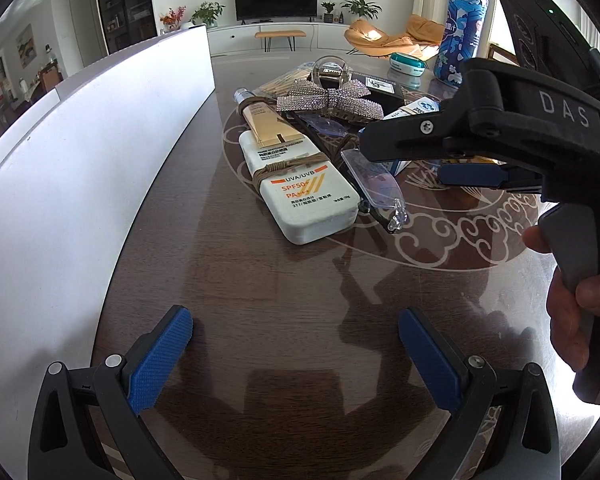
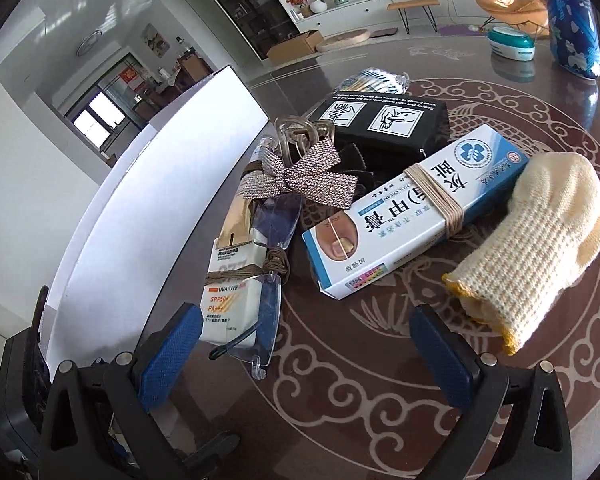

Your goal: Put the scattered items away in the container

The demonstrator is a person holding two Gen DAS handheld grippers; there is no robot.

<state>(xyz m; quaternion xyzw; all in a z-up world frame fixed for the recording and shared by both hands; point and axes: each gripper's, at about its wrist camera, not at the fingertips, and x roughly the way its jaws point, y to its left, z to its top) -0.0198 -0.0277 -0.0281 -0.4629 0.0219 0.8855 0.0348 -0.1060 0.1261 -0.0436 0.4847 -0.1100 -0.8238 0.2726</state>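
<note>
With both grippers spread and empty, the right gripper [image 2: 306,334] hovered near the glasses [image 2: 266,312] beside the white container [image 2: 148,200], apparently choosing a first pick; next it needed lowering and closing.

A dark television [image 1: 275,0] stands at twelve o'clock on a white cabinet [image 1: 268,34], potted plants [image 1: 208,12] alongside, an orange lounge chair [image 1: 374,38] at one o'clock.
</note>
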